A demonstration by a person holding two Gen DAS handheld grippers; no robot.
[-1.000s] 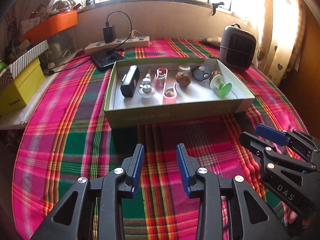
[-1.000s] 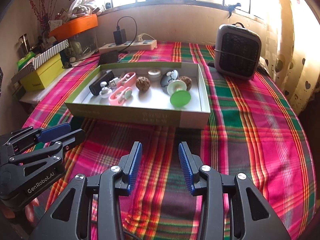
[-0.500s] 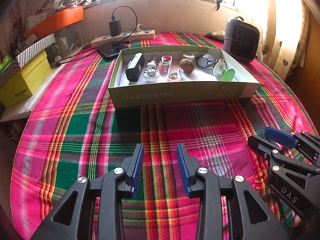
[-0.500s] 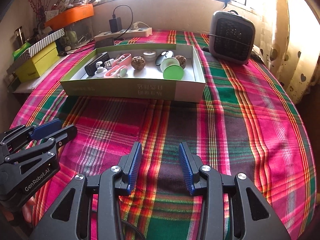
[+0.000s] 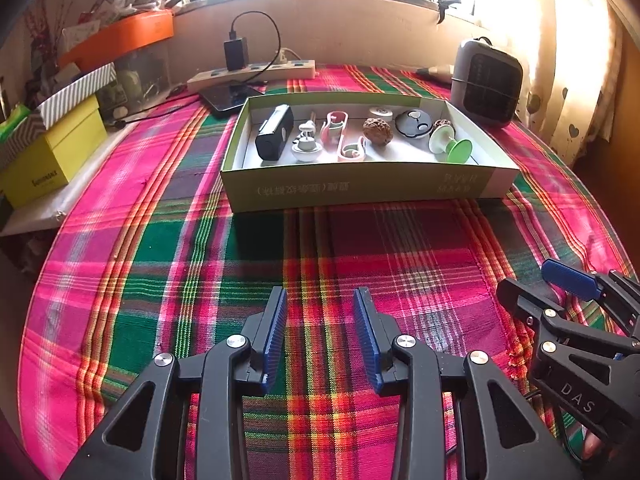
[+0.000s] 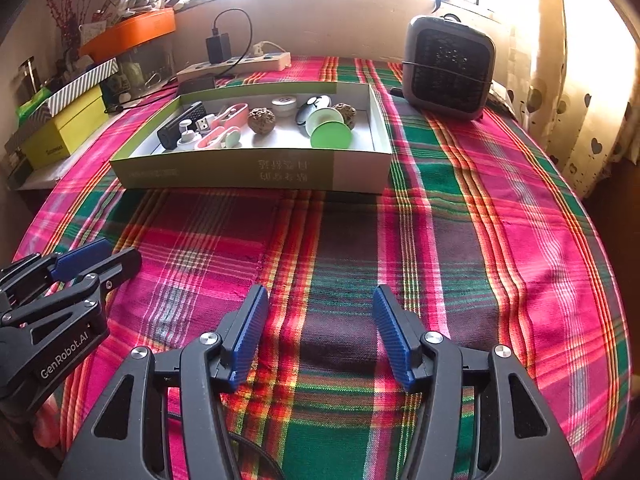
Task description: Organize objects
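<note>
Both grippers hang over the bare plaid tablecloth [image 6: 460,208], well short of the shallow green box [image 5: 360,188]: the left gripper [image 5: 320,332] stands moderately open with nothing between its blue pads, and the right gripper [image 6: 320,328] is opening its jaws, wider than the left, also empty. The box holds a black case [image 5: 274,132], two pink clips [image 5: 334,126], a walnut [image 5: 377,131] and a green suction cup [image 5: 450,144]. A small grey heater [image 6: 448,68] stands just beside the box's right far corner.
</note>
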